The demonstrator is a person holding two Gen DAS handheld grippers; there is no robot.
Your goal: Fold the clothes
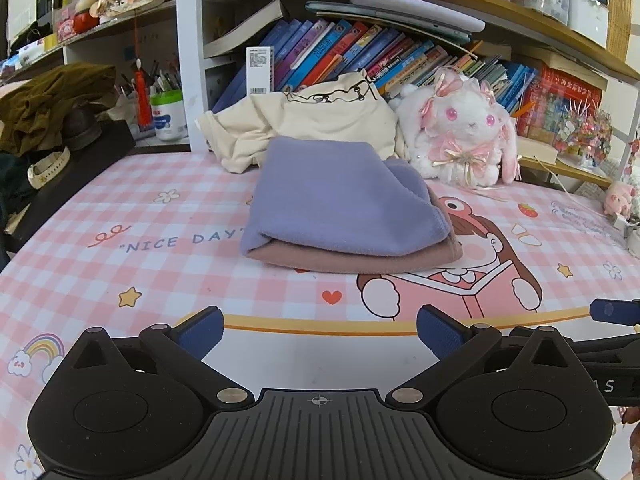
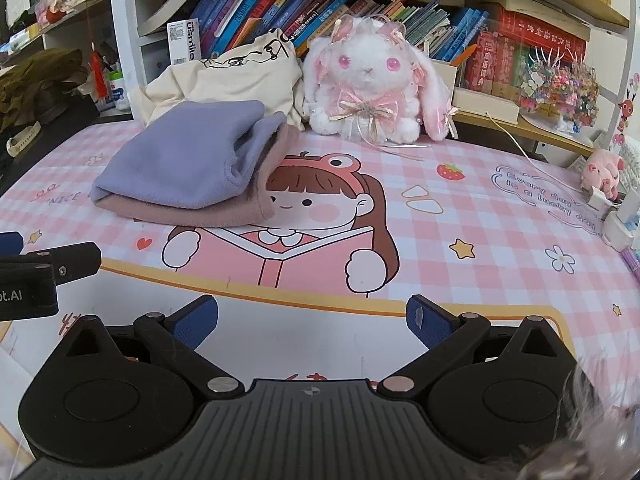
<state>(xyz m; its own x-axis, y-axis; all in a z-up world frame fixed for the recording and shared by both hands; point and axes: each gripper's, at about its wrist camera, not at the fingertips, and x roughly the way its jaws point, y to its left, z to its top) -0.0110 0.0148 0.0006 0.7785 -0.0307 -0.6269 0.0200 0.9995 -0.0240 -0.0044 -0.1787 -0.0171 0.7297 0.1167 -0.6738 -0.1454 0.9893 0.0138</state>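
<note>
A folded lilac cloth (image 1: 340,196) lies on top of a folded dusty-pink cloth (image 1: 360,258) in the middle of the pink checked desk mat (image 1: 120,216). Both show in the right wrist view too, the lilac cloth (image 2: 188,160) over the pink cloth (image 2: 200,212). A crumpled cream garment (image 1: 312,120) lies behind them; it also shows in the right wrist view (image 2: 228,76). My left gripper (image 1: 320,332) is open and empty, in front of the stack and apart from it. My right gripper (image 2: 312,324) is open and empty, to the right of the left one.
A white plush bunny (image 2: 372,80) sits behind the stack to the right. A bookshelf (image 1: 360,52) lines the back. An olive garment (image 1: 52,100) and a watch (image 1: 48,168) lie at the left. A small pig figure (image 2: 604,172) and charger cable (image 2: 532,156) sit at the right.
</note>
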